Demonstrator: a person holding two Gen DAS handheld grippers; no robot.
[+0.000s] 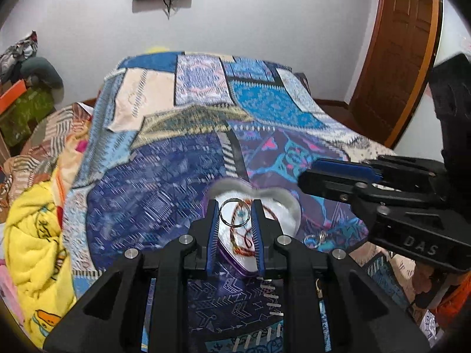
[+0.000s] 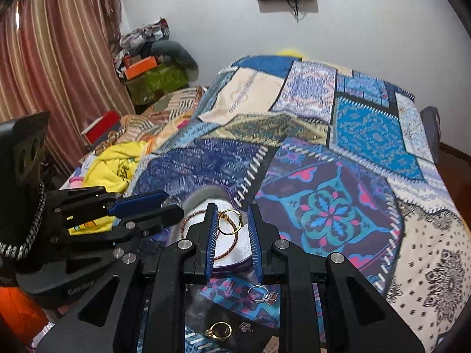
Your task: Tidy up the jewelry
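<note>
A heart-shaped jewelry box (image 1: 282,214) with a white lining lies open on the patchwork bedspread; it also shows in the right wrist view (image 2: 235,253). My left gripper (image 1: 235,216) is shut on a silver ring (image 1: 235,212) and holds it above the box. A red cord bracelet (image 1: 244,235) lies in the box. My right gripper (image 2: 233,220) holds a gold ring (image 2: 228,222) between its fingers over the box. In the right wrist view the left gripper (image 2: 167,206) is at the left.
A silver ring with stones (image 2: 262,294), a gold ring (image 2: 219,331) and a small earring (image 2: 245,327) lie on the bedspread (image 2: 323,206) near me. A yellow blanket (image 1: 32,250) lies at the left. The right gripper (image 1: 382,182) is at the right.
</note>
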